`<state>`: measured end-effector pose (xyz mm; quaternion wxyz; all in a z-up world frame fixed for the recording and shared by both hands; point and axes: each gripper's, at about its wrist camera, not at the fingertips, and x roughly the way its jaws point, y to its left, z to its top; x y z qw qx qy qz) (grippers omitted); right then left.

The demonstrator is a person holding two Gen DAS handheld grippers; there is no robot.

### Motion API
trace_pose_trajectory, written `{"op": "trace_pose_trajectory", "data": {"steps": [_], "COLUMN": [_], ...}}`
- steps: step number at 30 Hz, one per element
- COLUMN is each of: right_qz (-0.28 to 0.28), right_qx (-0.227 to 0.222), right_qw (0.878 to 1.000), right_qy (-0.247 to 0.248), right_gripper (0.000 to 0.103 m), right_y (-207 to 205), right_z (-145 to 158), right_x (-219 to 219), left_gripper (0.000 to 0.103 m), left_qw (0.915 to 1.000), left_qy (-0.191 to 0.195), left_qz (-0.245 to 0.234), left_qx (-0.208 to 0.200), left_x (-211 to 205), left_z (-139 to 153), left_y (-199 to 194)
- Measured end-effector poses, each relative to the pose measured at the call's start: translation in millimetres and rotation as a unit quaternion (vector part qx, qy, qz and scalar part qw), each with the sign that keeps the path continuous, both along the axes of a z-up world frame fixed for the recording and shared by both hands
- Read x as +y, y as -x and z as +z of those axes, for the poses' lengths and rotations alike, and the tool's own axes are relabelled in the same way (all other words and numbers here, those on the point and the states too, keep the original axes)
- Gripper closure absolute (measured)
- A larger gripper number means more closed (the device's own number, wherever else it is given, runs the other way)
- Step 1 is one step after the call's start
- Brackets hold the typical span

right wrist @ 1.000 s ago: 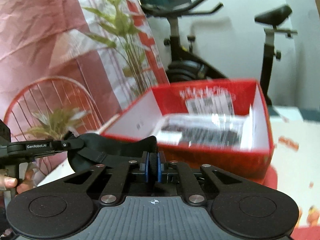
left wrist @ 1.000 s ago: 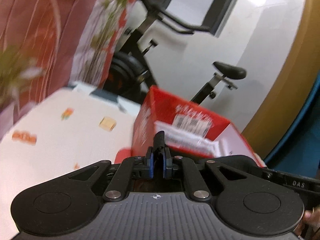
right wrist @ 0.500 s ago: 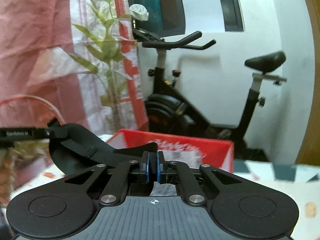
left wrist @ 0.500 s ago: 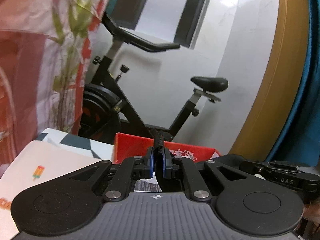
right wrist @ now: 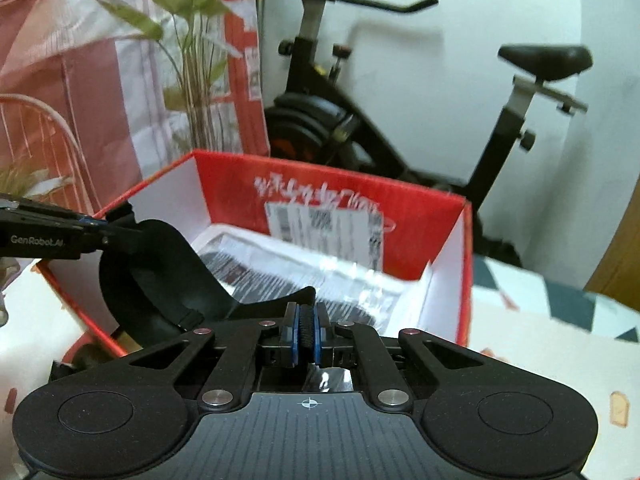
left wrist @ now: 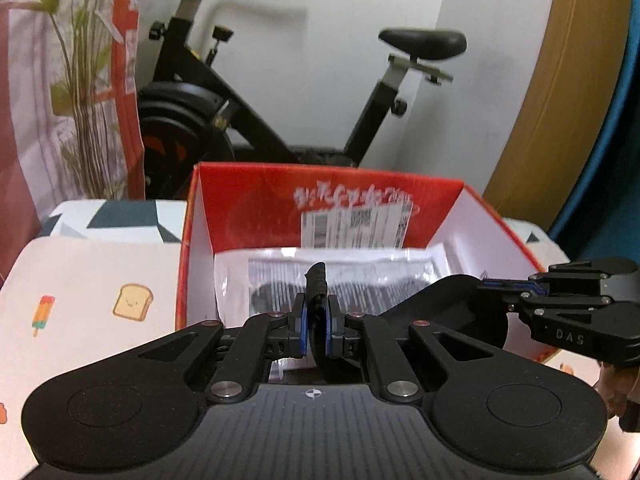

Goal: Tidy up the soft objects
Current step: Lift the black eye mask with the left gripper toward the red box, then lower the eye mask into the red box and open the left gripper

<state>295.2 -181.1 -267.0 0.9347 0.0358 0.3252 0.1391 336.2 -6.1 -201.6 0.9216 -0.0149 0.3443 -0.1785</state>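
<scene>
Over the red box, a black soft strap-like item hangs stretched between both grippers, one end in each. Can't tell exactly what it is, maybe a belt or brace w/ a ribbed edge.

Left gripper: fingers clamped all the way down on one ribbed end of it, which pokes up between the pads. Right gripper: fingers likewise pinched shut on the other ribbed end. Both grips look firm, no slack at the pads.

What changed: a sec ago the views were tilted and swung off to the side, box seen at an angle; half a sec ago only the box's far rim showed. Now both cams look square into the box, w/ the item's wide middle sagging over the near-left corner in the right wrist view. So both hands have carried it across and lined up on the box. Frames are a bit blurred.

Inside the box: a clear plastic-wrapped pack w/ print lies on the bottom; a shipping label sits on the far wall.

Meaning for the task, as a guess: transport is about done, and lowering plus release into the box is what's left. Box sits on the desk w/ a cartoon-print cover; an exercise bike stands behind.
</scene>
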Motion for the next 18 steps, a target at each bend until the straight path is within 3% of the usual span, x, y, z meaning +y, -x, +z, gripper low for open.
{"op": "trace_pose_trajectory", "data": {"steps": [8, 16, 18], "right_qz": [0.006, -0.007, -0.014], "right_qx": [0.039, 0.062, 0.064], "right_qw": [0.999, 0.998, 0.998], "right_qy": [-0.007, -0.006, 0.005], "right_gripper": [0.097, 0.096, 0.095], "right_y": [-4, -6, -6], "right_z": [-9, -12, -11], "right_x": [3, 3, 3], "left_gripper": [0.094, 0.092, 0.079], "left_qw": [0.9988, 0.9980, 0.9981], "left_qy": [-0.024, -0.035, -0.036], "left_qz": [-0.014, -0.020, -0.021], "left_qx": [0.040, 0.049, 0.045], "left_x": [0, -4, -3], "left_z": [-14, -18, -16], "left_y": [-12, -15, -14]}}
